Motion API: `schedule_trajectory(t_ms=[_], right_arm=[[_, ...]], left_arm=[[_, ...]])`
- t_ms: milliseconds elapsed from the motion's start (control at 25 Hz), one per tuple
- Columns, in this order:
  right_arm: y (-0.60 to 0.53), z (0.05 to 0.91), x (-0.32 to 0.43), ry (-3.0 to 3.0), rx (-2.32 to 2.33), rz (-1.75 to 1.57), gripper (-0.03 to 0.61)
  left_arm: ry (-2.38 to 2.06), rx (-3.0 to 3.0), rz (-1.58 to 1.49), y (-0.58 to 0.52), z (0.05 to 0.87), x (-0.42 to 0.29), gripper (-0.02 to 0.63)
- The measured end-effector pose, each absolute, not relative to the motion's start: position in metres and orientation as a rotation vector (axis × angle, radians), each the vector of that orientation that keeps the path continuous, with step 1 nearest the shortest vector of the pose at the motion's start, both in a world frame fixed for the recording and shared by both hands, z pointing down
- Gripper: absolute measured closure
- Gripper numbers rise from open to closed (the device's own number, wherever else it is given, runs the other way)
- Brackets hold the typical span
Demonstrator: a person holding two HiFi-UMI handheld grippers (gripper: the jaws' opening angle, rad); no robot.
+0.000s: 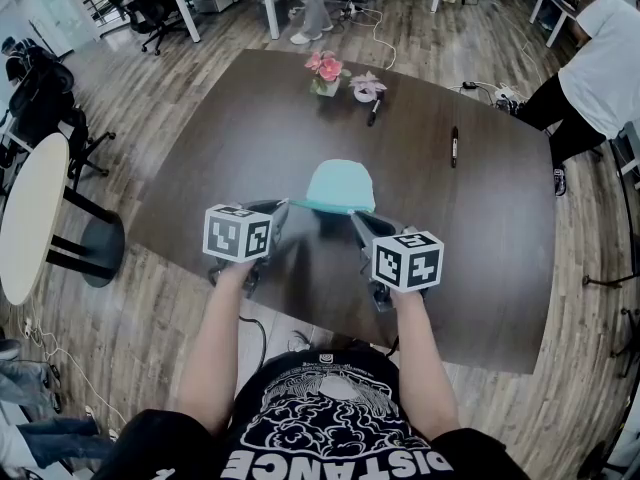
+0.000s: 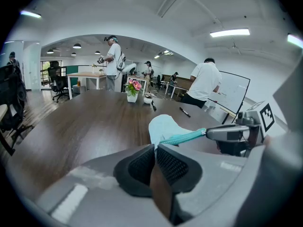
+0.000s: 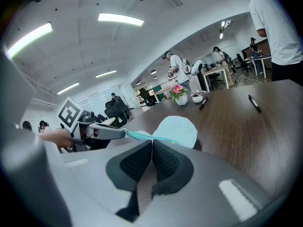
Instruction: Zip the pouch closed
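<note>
Where the forearms end, each hand carries a gripper with a marker cube on top. Left gripper (image 1: 285, 208) has its jaws pressed together on the left corner of the pouch (image 1: 340, 184); the left gripper view shows the ribbed pads (image 2: 142, 163) closed, with pale fabric nipped at the tips. Right gripper (image 1: 353, 214) is clamped the same way on the right end of the zip (image 1: 320, 208). In the right gripper view the pads meet on the teal edge; whether they hold the pull or just the tape can't be told. The zip runs taut and roughly level between the two tips, on the side of the pouch nearest the person. The pale teal pouch body extends away from it over the dark table (image 1: 230, 158), near the front edge, with a shadow under it. Can't tell whether its far end touches the wood, or how much of the zip is closed. Further out on the table lie two pens (image 1: 454, 146), well apart from the pouch. Beyond them is a pot of pink flowers (image 1: 325, 71), with a small white pot (image 1: 366, 88) just beside it. Past the table, a person in a white shirt (image 1: 612, 53) stands at the right.
</note>
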State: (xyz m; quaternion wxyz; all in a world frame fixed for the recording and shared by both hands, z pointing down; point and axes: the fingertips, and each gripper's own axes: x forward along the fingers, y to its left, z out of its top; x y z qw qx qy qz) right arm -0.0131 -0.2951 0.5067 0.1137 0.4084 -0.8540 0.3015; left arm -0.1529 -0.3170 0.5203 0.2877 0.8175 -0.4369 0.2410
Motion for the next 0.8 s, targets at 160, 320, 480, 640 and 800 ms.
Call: schedule_trajectory(t_ms=[160, 320, 480, 640, 800], right_arm=[[-0.2958, 0.5068, -0.0131, -2.504, 1.197, 0.885, 0.572], [-0.296, 0.5059, -0.0108, -2.499, 1.209, 0.887, 0.572], [-0.2971, 0.5073, -0.0062, -2.49, 1.226, 0.898, 0.572], [-0.2982, 0.5091, -0.0065, -2.486, 1.227, 0.899, 0.572], [-0.2984, 0.5109, -0.0061, -2.487, 1.229, 0.9, 0.572]], left_arm=[[-1.162, 2.183, 0.639, -0.3175, 0.5207, -0.1523, 0.591], [-1.18, 2.174, 0.652, -0.3179, 0.5207, -0.1555, 0.591], [-1.19, 2.163, 0.638, -0.3186, 0.5209, -0.1603, 0.591], [-1.193, 2.162, 0.644, -0.3202, 0.5232, -0.1609, 0.591], [-1.186, 2.161, 0.639, -0.3197, 0.5259, -0.1603, 0.591]])
